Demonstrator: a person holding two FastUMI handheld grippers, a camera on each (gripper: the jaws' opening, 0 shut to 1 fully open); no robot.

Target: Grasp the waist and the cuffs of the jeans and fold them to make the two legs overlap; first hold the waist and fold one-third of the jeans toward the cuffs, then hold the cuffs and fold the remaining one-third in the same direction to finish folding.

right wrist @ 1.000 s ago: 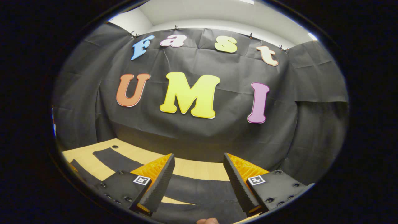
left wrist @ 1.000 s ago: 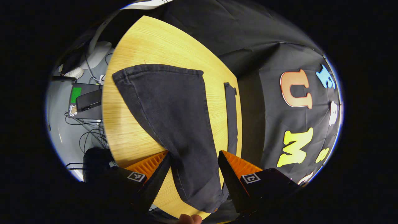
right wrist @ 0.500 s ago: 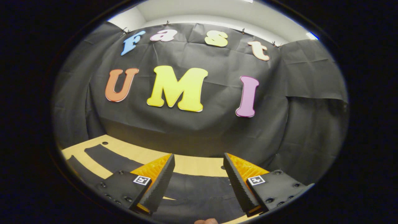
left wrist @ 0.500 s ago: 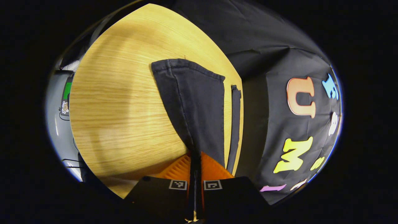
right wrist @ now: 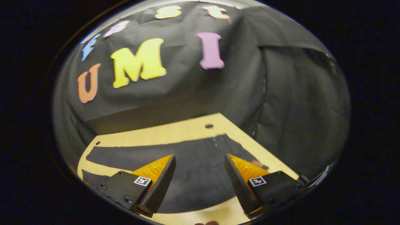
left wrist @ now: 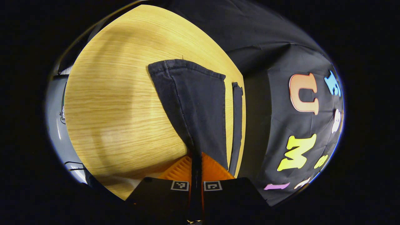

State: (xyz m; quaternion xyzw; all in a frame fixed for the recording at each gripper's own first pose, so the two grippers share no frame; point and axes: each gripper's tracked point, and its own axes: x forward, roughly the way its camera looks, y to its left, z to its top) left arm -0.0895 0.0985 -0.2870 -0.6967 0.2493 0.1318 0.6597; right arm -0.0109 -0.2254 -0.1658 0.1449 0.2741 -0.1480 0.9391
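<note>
Dark jeans (left wrist: 193, 106) lie flat on the wooden table (left wrist: 118, 103). One leg runs away from me to its hemmed cuff (left wrist: 187, 67); the other leg (left wrist: 236, 118) lies beside it along the table's right edge. My left gripper (left wrist: 196, 156) is shut on the near leg's side seam, the cloth pinched between both fingers. In the right gripper view the jeans' broad upper part (right wrist: 193, 168) spreads over the table (right wrist: 162, 134). Just above it my right gripper (right wrist: 200, 156) stands open, with cloth below the gap and nothing held.
The black cloth wall (right wrist: 187, 93) stands close behind the table's far edge. Two small holes (right wrist: 209, 126) (right wrist: 97, 143) mark the tabletop near that edge. Grey floor (left wrist: 54, 106) lies past the table's left side in the left gripper view.
My left gripper closed on the jeans leg and has held still since. The right gripper stayed open, tilted down and swung right over the jeans' upper part.
</note>
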